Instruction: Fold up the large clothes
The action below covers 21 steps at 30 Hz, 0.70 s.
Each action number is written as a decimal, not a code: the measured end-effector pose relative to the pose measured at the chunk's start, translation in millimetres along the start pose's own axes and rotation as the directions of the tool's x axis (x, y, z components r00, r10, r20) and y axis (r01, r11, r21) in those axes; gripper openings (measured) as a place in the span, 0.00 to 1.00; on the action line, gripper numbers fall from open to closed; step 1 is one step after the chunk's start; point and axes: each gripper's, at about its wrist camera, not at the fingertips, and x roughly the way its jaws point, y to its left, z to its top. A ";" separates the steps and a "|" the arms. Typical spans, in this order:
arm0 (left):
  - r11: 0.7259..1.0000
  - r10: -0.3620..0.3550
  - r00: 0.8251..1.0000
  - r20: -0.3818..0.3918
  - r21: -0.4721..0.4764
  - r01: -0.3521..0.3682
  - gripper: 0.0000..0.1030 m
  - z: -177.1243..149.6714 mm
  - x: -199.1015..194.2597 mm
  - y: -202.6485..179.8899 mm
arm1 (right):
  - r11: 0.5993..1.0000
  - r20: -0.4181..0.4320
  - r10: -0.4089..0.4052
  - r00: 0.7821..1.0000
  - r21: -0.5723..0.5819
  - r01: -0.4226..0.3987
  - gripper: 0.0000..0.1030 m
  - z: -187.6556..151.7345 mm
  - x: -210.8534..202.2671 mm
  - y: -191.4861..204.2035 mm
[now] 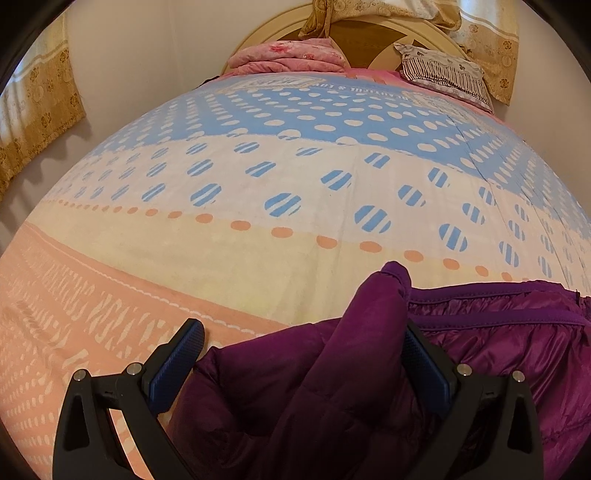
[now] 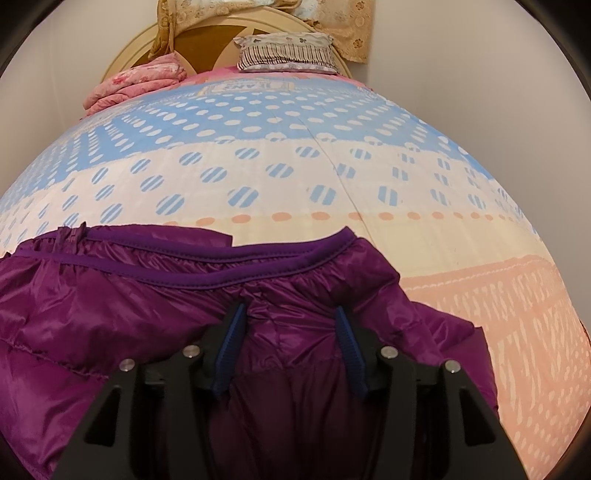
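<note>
A shiny purple puffer jacket (image 1: 498, 332) lies on a bed, at the near edge of a patterned bedspread (image 1: 258, 177), with its purple-trimmed edge running side to side across both views, so its long axis lies across the bed rather than toward the headboard. The left wrist view shows what the other does not: a padded fold of the jacket, perhaps a sleeve, rising in a rounded hump between the fingers of the left gripper (image 1: 303, 343), whose blue pads stand spread wide; the fold leans against the right-hand pad while the left-hand pad hangs clear over the peach band of the bedspread. The right wrist view alone shows the jacket's zipper end (image 2: 70, 232) at the far left of the trim, and bunched fabric gathered between the fingers of the right gripper (image 2: 290, 321). That gripper stands partly apart, and both blue pads touch the puckered cloth between them; whether they are pinching it firmly cannot be told. Beyond the jacket the bedspread runs in bands of peach, cream, white with blue striped dots, and blue with white dots. At the head of the bed sit a folded pink quilt (image 2: 136, 81), a striped pillow (image 2: 288, 51) and a round wooden headboard (image 1: 373, 33), with gold floral curtains (image 1: 37, 110) beside plain walls.
</note>
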 end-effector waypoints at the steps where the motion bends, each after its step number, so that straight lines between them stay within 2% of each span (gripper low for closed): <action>1: 1.000 -0.002 1.000 -0.001 -0.001 0.002 0.99 -0.3 -0.1 0.0 | 1.000 0.000 -0.001 1.000 -0.001 0.001 0.52 0.1 0.0 -0.8; 8: 0.999 -0.039 0.999 -0.033 -0.012 0.038 0.99 1.5 4.7 3.2 | 1.000 0.000 -0.018 1.000 -0.010 0.018 0.54 0.1 -0.1 1.0; 12: 0.998 -0.061 0.997 -0.042 -0.008 0.060 0.99 2.2 -6.5 6.6 | 0.999 -0.002 -0.032 0.999 -0.018 0.032 0.56 -0.1 0.0 2.6; 14: 0.998 -0.063 0.998 -0.006 0.005 0.063 0.99 -0.9 -27.1 4.1 | 0.999 -0.001 -0.036 0.999 -0.019 0.036 0.56 -0.2 -0.2 2.8; 19: 0.990 -0.129 0.988 0.089 0.067 0.123 0.99 -14.2 -82.6 -13.2 | 0.998 -0.022 -0.054 0.998 -0.033 0.053 0.58 4.4 -7.4 6.2; 21: 0.988 -0.138 0.985 0.106 0.085 0.129 0.99 -21.0 -95.4 -20.6 | 0.999 -0.028 0.003 1.000 0.051 -0.002 0.59 7.2 -22.3 5.2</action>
